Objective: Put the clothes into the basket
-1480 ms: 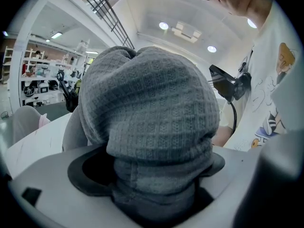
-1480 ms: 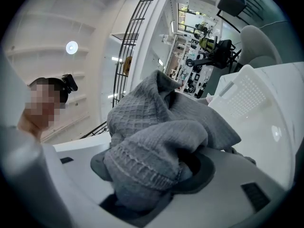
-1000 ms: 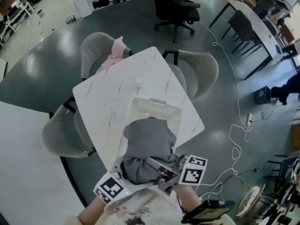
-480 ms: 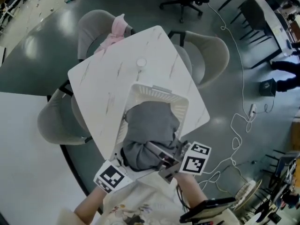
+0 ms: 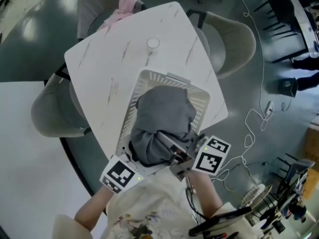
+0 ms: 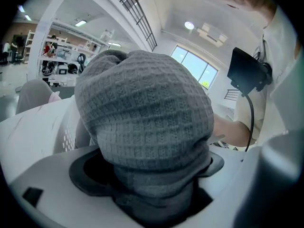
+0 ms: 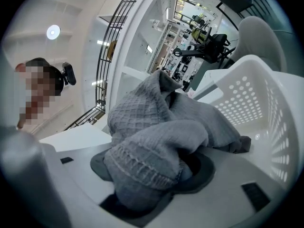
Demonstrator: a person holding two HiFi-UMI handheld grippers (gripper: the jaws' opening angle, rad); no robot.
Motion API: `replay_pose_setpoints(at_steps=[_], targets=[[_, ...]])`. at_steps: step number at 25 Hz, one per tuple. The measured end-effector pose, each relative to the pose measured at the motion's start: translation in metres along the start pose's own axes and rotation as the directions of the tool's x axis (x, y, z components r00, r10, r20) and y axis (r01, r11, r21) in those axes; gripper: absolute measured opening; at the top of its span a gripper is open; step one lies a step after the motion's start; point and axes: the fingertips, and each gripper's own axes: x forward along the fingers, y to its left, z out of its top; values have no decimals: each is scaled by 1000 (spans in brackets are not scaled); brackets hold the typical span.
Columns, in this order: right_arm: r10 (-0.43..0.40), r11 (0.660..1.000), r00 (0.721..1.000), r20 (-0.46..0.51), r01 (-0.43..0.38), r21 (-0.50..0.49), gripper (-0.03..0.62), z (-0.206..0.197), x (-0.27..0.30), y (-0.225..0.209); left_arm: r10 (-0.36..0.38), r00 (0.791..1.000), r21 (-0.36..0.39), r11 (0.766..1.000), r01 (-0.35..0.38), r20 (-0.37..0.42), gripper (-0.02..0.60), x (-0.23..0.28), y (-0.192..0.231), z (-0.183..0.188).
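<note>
A grey waffle-knit garment (image 5: 162,121) hangs bunched over the white perforated basket (image 5: 201,95) on the white marble-look table (image 5: 114,63). Both grippers hold its near end at the basket's near rim. My left gripper (image 5: 133,159) is shut on the grey garment (image 6: 142,122), whose cloth fills its jaws. My right gripper (image 5: 175,153) is shut on a folded hem of the garment (image 7: 152,146), with the basket wall (image 7: 247,103) to its right. A pink garment (image 5: 119,11) lies on a far chair.
Grey chairs (image 5: 50,113) stand round the table, another chair (image 5: 234,39) at the right. A small white disc (image 5: 153,43) lies on the tabletop. White cables (image 5: 254,128) trail on the dark floor at the right. The person's pale sleeve (image 5: 149,208) fills the bottom.
Both grippers have sunk with the grey garment, which now lies lower and deeper over the basket. The head view has shifted, so table and basket sit higher in the frame.
</note>
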Motion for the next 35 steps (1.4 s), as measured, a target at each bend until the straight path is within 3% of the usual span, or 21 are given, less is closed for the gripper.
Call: replay_pose_setpoints(at_steps=[6,14,19,35], targets=[[-55,998,998,-38,54,-34,258,-6,8,-28,74,997,-25,997,-75,-6,479,14,15,-14],[-98,993,990,-103,89,-83,259,-13,21,-50,116,993,-97,988,-117,-17,469,27,31,-29],[-129,991,986,-107,124,-55,261,-12,25,-69,157,987,-123,980,-158,-18,446,35,39,-34],[-167,983,979,-118,157,-94,262,-7,42,-98,215,975,-155,963,-222,-59,431,50,66,-43]])
